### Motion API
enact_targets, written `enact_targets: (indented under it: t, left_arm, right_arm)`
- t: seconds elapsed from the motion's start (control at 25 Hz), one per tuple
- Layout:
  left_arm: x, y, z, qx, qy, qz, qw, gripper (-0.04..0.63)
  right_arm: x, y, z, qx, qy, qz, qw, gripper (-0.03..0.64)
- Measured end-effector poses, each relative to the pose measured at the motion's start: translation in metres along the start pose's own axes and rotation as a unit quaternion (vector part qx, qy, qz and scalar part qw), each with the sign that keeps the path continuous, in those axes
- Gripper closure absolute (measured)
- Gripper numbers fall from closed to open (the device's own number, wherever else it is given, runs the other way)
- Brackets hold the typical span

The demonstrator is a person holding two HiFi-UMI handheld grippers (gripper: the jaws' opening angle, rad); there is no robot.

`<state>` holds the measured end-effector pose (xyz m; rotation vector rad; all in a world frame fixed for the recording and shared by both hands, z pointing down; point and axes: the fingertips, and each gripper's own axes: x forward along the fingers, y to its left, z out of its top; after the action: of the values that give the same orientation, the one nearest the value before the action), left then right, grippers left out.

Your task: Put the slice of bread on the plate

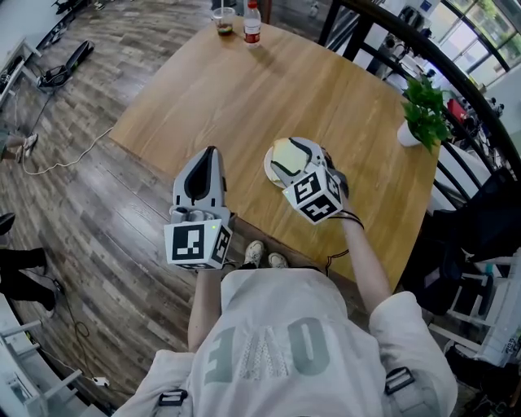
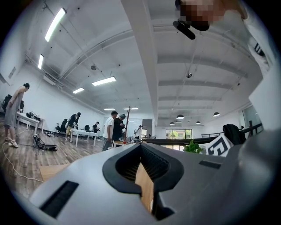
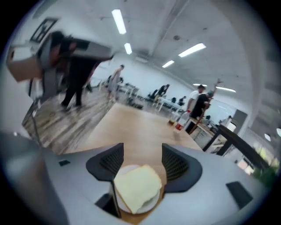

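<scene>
A pale slice of bread (image 1: 285,152) (image 3: 137,188) lies on a small white plate (image 1: 269,169) (image 3: 152,205) near the front edge of the wooden table (image 1: 244,89). My right gripper (image 1: 303,157) (image 3: 142,154) hovers just above it, tilted down, jaws wide open; in the right gripper view the bread shows below the gap and neither pad touches it. To the plate's left my left gripper (image 1: 212,152) (image 2: 141,146) is held level over the table edge, its tips together and nothing in it.
A red-capped bottle (image 1: 252,23) and a glass (image 1: 225,19) stand at the table's far edge. At the right edge is a potted plant (image 1: 423,110), with a black railing (image 1: 456,73) behind it. Cables (image 1: 57,159) lie on the floor. Several people stand far off.
</scene>
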<state>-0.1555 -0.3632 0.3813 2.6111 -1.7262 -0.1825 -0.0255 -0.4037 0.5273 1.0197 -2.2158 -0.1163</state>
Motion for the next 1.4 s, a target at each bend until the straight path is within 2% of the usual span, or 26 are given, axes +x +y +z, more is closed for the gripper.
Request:
enact_targets:
  t: [0.04,0.08,0.12,0.2,0.24,0.28,0.32,0.36,0.4,0.44,0.52,0.6,0.92,1.4]
  left_arm:
    - [0.001,0.000,0.002,0.002,-0.002,0.000,1.0000,0.588]
    - [0.001,-0.001,0.004,0.004,-0.004,0.000,1.0000,0.588]
    - [0.002,-0.002,0.006,0.006,-0.006,0.000,1.0000,0.588]
    - [0.003,-0.003,0.011,0.011,-0.010,0.001,0.9999,0.588]
    - [0.003,-0.004,0.012,0.013,-0.011,0.001,0.9999,0.588]
    - [0.003,-0.005,0.014,0.014,-0.013,0.001,0.9998,0.588]
    - [0.003,-0.005,0.015,0.016,-0.014,0.001,0.9998,0.588]
    - [0.003,-0.006,0.017,0.017,-0.016,0.001,0.9997,0.588]
    - [0.002,-0.006,0.019,0.019,-0.017,0.001,0.9997,0.588]
    - [0.000,-0.006,0.021,0.021,-0.018,0.002,0.9996,0.588]
    - [-0.003,-0.006,0.024,0.024,-0.019,0.005,0.9995,0.588]
    - [-0.006,-0.006,0.025,0.027,-0.021,0.007,0.9994,0.588]
    - [-0.011,-0.007,0.031,0.033,-0.029,0.013,0.9989,0.588]
    - [-0.015,-0.012,0.031,0.030,-0.033,0.012,0.9989,0.588]
  right_arm:
    - [-0.009,-0.014,0.020,0.058,-0.047,-0.016,0.997,0.342]
    - [-0.019,-0.027,0.038,0.121,-0.097,-0.025,0.988,0.344]
    - [-0.031,-0.039,0.054,0.185,-0.147,-0.025,0.971,0.344]
    - [-0.058,-0.057,0.078,0.295,-0.238,-0.016,0.925,0.353]
    - [-0.071,-0.065,0.086,0.335,-0.275,-0.017,0.901,0.401]
    - [-0.084,-0.072,0.091,0.363,-0.304,-0.023,0.880,0.513]
    - [-0.095,-0.077,0.095,0.381,-0.327,-0.032,0.864,0.573]
    - [-0.104,-0.080,0.099,0.388,-0.341,-0.045,0.855,0.593]
    - [-0.111,-0.081,0.101,0.385,-0.347,-0.060,0.853,0.598]
    - [-0.116,-0.080,0.102,0.374,-0.346,-0.078,0.857,0.598]
    - [-0.124,-0.077,0.099,0.341,-0.332,-0.120,0.871,0.599]
    - [-0.129,-0.072,0.092,0.321,-0.317,-0.150,0.880,0.600]
    - [-0.129,-0.055,0.067,0.281,-0.251,-0.187,0.907,0.600]
    - [-0.139,-0.055,0.071,0.259,-0.255,-0.198,0.910,0.600]
